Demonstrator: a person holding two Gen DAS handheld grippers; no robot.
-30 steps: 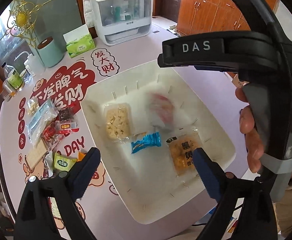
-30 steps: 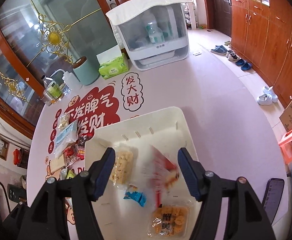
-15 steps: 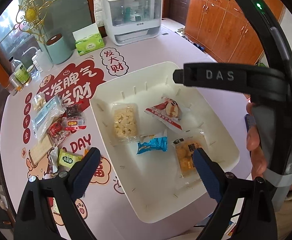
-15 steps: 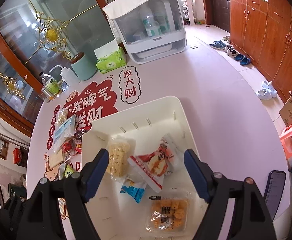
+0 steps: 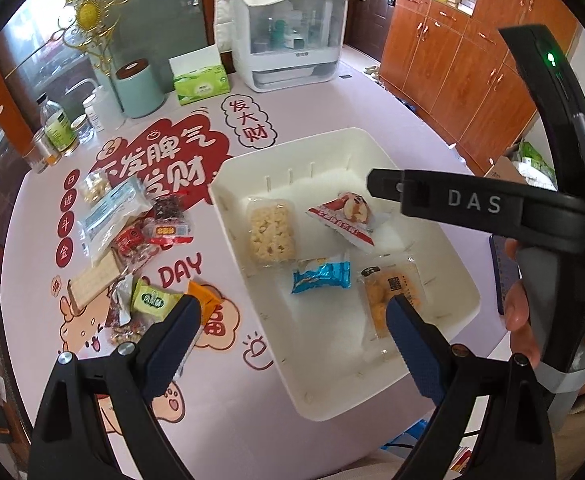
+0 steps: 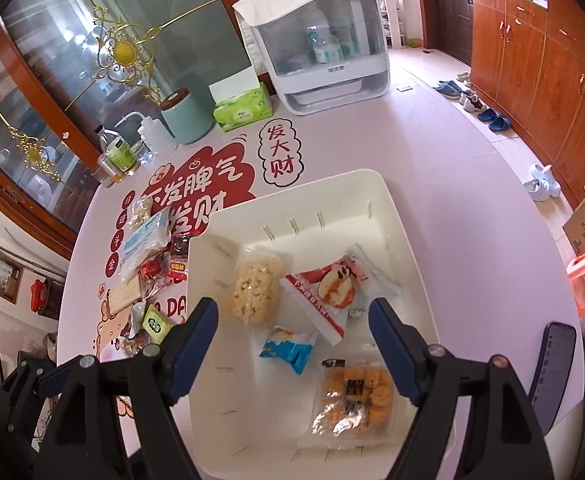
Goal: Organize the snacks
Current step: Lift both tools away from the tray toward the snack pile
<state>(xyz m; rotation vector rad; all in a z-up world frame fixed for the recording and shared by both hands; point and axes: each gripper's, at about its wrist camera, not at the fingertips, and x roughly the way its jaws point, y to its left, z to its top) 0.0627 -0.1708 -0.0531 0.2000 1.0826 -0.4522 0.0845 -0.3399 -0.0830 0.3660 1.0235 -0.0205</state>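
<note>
Left of the bin: we see the loose snack pile (image 5: 128, 240) on the pink tabletop (image 5: 332, 92), filling the centre-left of the left wrist view and lying well apart from the white bin (image 5: 444, 256)
Bin contents: four packets already lie inside, the rice-puff bar (image 6: 254, 290), the red-and-white packet (image 6: 324, 288), the blue packet (image 6: 288, 348) and the orange biscuit pack (image 6: 356, 400)
Left gripper (image 5: 292, 320): we hold it wide open and empty, one tip at lower left over the green packet (image 5: 152, 302) and the orange wrapper (image 5: 206, 300), the other at lower right over the bin
Right gripper (image 6: 292, 328): also spread wide and holding nothing, hovering above the bin's middle
Key relation: the pile sits toward the left edge from both tongs, and we judge our left gripper the nearer one, with the green packet just beside its left tip
Long axis: the wafer bar (image 5: 94, 280) and the pale blue packet (image 5: 112, 216) both run from lower left to upper right, so we would turn the jaws across that line
Next step, as we judge it: our left gripper swings left and down onto the nearest packet
</note>
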